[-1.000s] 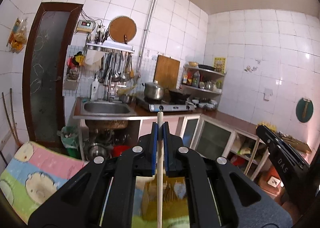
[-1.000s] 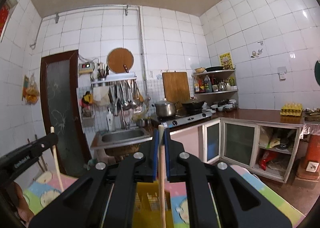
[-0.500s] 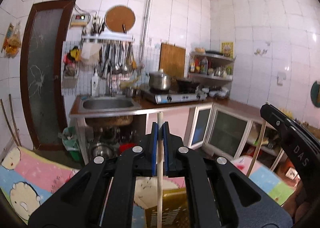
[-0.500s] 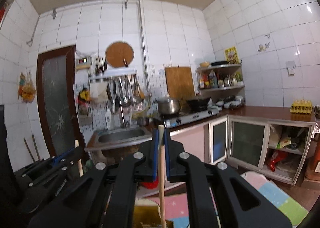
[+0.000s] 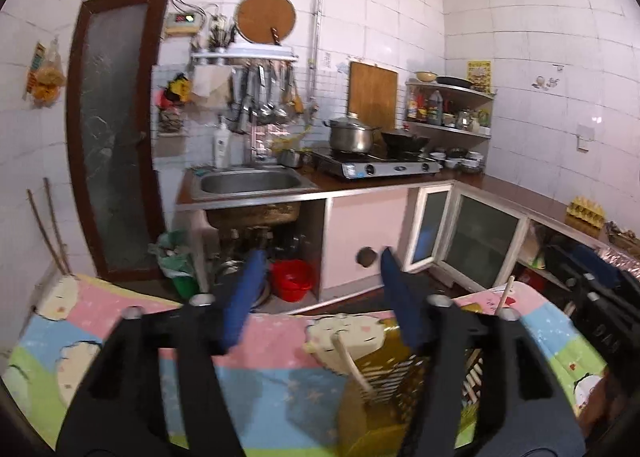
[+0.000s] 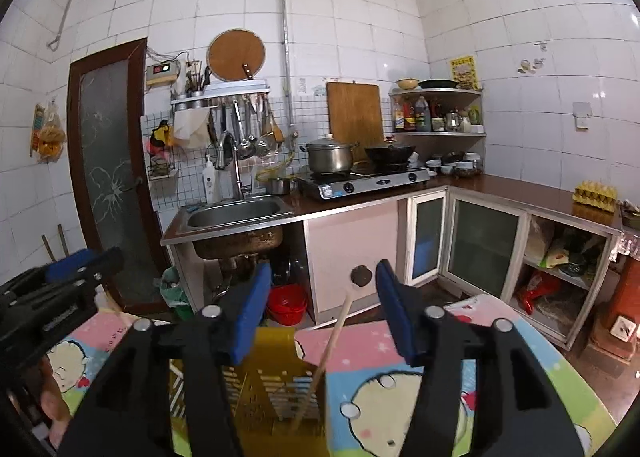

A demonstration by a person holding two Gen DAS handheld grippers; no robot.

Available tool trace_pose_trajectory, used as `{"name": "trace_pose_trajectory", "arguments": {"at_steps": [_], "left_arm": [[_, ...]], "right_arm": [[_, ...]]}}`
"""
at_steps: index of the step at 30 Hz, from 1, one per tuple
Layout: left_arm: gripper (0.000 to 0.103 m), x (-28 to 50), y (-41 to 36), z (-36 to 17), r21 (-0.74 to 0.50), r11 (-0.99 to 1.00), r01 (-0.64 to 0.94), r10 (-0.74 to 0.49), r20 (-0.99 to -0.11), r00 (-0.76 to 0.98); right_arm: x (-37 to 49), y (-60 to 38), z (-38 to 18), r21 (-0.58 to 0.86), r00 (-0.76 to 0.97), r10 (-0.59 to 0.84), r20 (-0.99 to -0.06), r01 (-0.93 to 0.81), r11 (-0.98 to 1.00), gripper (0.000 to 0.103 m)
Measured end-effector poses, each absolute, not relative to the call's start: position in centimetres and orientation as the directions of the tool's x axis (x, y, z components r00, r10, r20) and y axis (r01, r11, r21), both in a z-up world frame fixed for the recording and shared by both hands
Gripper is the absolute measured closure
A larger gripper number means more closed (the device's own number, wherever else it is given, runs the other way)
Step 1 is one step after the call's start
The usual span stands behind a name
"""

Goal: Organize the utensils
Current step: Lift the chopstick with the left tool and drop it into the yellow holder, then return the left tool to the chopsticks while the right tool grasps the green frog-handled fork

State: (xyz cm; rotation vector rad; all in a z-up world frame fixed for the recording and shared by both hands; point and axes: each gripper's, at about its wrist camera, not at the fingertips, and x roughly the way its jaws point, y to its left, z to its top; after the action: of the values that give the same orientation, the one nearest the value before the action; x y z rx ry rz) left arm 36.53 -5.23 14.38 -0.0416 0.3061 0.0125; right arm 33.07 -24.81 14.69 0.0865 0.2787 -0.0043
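Yellow plastic, slotted like a basket (image 6: 276, 385), sits on a cartoon-printed mat (image 6: 452, 385) right under both grippers. In the right wrist view a wooden chopstick (image 6: 328, 353) stands tilted in the basket, loose between the blue pads; the right gripper (image 6: 322, 311) has its jaws spreading apart and grips nothing. In the left wrist view another chopstick (image 5: 352, 363) leans in the same basket (image 5: 384, 377), below and between the pads of the left gripper (image 5: 320, 293), whose jaws are also widening with nothing pressed between them. A second stick tip (image 5: 505, 295) shows near the other gripper at the right edge.

Beyond the mat's far edge stand a steel sink (image 6: 236, 213), a red bucket (image 6: 286, 303) under it, a pink cabinet door (image 6: 352, 257) and glass-fronted cabinets (image 6: 484, 245) along the right. The stove (image 6: 364, 181) carries a pot (image 6: 330, 155) and a wok (image 6: 390, 155). An egg tray (image 6: 594, 195) sits on the counter. The mat around the basket lies open.
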Motion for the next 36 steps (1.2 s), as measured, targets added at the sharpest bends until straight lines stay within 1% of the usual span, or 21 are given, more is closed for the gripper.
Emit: {"name": "trace_pose_trajectory", "arguments": {"at_steps": [1, 2, 4, 7, 9, 10, 14, 18, 19, 22, 28, 32, 36], "left_arm": [[0.030, 35.9, -4.9, 14.5, -0.032, 0.999, -0.031, 0.020, -0.301, 0.954], [0.020, 34.9, -4.5, 14.7, -0.024, 0.999, -0.038, 0.029, -0.305, 0.952], [0.012, 33.1, -4.0, 14.7, -0.011, 0.999, -0.053, 0.047, -0.311, 0.949], [0.005, 30.6, -3.5, 14.3, 0.010, 0.997, -0.072, 0.071, -0.304, 0.950], [0.005, 29.4, -3.2, 13.6, 0.009, 0.998, -0.063, 0.062, -0.328, 0.942], [0.005, 28.7, -3.0, 12.9, 0.002, 0.999, -0.048, 0.046, -0.358, 0.932], [0.005, 27.2, -2.4, 9.8, -0.012, 0.999, -0.042, 0.032, -0.432, 0.901], [0.005, 26.4, -2.2, 6.5, 0.027, 0.998, -0.057, 0.063, -0.480, 0.875], [0.005, 26.4, -2.3, 5.5, 0.037, 0.998, -0.043, 0.056, -0.506, 0.861], [0.005, 26.4, -2.4, 2.8, 0.038, 0.999, -0.012, 0.032, -0.583, 0.812], [0.005, 26.7, -1.3, -1.4, -0.001, 1.000, -0.024, 0.017, -0.680, 0.733], [0.005, 26.9, -0.9, -2.6, -0.018, 0.999, -0.033, 0.011, -0.706, 0.708], [0.005, 27.1, -1.2, -4.1, 0.003, 1.000, -0.018, 0.014, -0.737, 0.676]], "right_arm": [[32.3, -25.0, 14.8, 0.083, 0.958, 0.000, -0.287, 0.025, 0.996, 0.048], [31.4, -25.2, 14.8, 0.083, 0.955, -0.005, -0.297, 0.031, 0.996, 0.048], [29.9, -25.4, 14.6, 0.083, 0.950, -0.011, -0.311, 0.039, 0.996, 0.048], [27.3, -25.3, 13.6, 0.069, 0.938, -0.014, -0.346, 0.040, 0.997, 0.048], [26.0, -25.1, 12.4, 0.061, 0.928, -0.020, -0.373, 0.046, 0.997, 0.048], [25.4, -25.0, 11.7, 0.062, 0.921, -0.019, -0.390, 0.046, 0.997, 0.048], [23.5, -24.8, 7.4, 0.073, 0.875, -0.008, -0.484, 0.049, 0.996, 0.048], [22.4, -24.9, 3.0, 0.087, 0.820, -0.016, -0.572, 0.080, 0.993, 0.048], [22.1, -25.0, 2.0, 0.092, 0.807, -0.020, -0.590, 0.092, 0.992, 0.048], [21.6, -25.1, 0.1, 0.091, 0.786, -0.029, -0.618, 0.109, 0.990, 0.048], [21.3, -23.9, -1.6, 0.044, 0.766, -0.047, -0.641, 0.098, 0.994, 0.048], [21.7, -23.3, -2.6, 0.027, 0.739, -0.055, -0.671, 0.099, 0.995, 0.048], [21.8, -23.6, -3.2, 0.040, 0.728, -0.051, -0.684, 0.107, 0.993, 0.048]]}}
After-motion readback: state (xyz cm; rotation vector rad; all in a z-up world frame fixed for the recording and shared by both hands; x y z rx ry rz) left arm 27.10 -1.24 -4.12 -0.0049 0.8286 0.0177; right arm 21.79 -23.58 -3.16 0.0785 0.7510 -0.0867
